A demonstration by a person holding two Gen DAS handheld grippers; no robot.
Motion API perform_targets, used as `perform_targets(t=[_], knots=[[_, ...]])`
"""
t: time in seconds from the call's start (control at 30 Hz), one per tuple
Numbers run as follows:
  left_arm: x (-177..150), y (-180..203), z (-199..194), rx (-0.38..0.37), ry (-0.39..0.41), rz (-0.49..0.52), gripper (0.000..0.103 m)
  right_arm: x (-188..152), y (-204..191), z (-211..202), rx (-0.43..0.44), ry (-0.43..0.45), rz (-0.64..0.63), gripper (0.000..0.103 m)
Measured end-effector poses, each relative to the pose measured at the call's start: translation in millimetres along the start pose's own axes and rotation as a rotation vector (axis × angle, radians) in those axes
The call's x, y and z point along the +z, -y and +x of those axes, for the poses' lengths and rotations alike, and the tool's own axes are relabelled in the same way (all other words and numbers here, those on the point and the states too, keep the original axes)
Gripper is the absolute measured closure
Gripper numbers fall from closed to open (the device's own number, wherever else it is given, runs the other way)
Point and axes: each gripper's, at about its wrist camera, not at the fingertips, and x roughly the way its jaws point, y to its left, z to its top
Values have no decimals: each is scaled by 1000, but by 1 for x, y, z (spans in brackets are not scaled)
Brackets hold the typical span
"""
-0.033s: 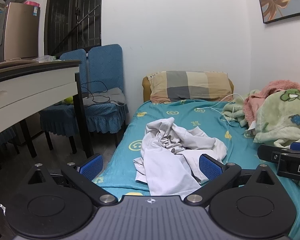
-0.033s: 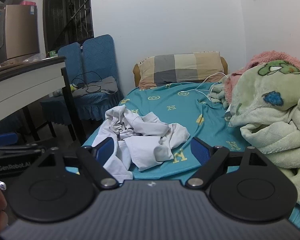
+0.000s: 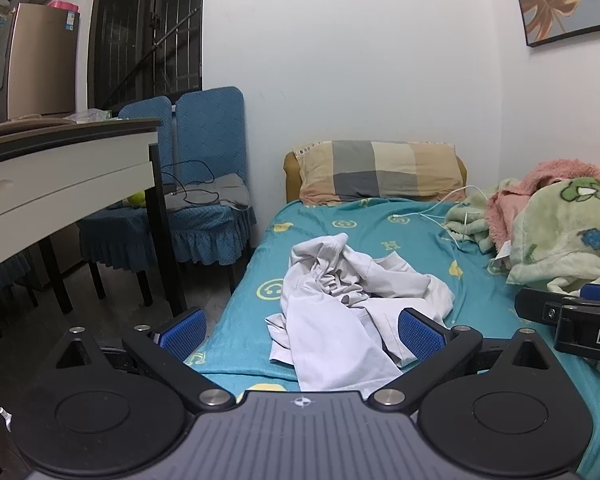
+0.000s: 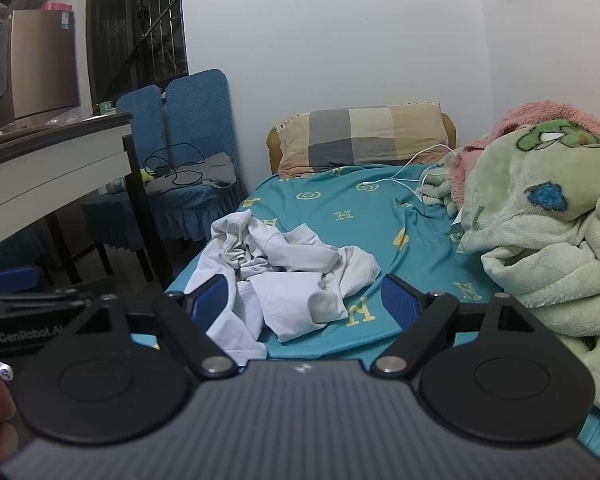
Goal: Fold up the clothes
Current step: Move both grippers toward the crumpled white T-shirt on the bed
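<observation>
A crumpled white garment (image 3: 352,300) lies in a heap on the teal bed sheet (image 3: 412,236), near the bed's left edge; it also shows in the right wrist view (image 4: 284,280). My left gripper (image 3: 302,330) is open and empty, held above the bed's near end just short of the garment. My right gripper (image 4: 304,302) is open and empty, also just short of the garment. The right gripper shows at the right edge of the left wrist view (image 3: 572,320), and the left gripper at the left edge of the right wrist view (image 4: 28,308).
A checked pillow (image 3: 380,172) lies at the head of the bed. A pile of green and pink blankets (image 4: 540,232) fills the bed's right side, with a white cable (image 4: 412,168) beside it. A white desk (image 3: 60,184) and blue chairs (image 3: 204,184) stand left of the bed.
</observation>
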Motion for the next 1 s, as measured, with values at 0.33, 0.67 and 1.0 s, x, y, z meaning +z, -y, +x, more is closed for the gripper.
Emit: perform_targets(t=[0.33,0.67,1.0], knots=[[-2,-3,8,-40,-41,-15,0,-2,-2,-1,-22,0,-29,18],[-8,-5,5,-70,-36,-50,0,0,1,0,-17,-1,-9,18],[-9,-3,6,-67,-36,-46,0,1,3,0,-12,-5,-1,18]])
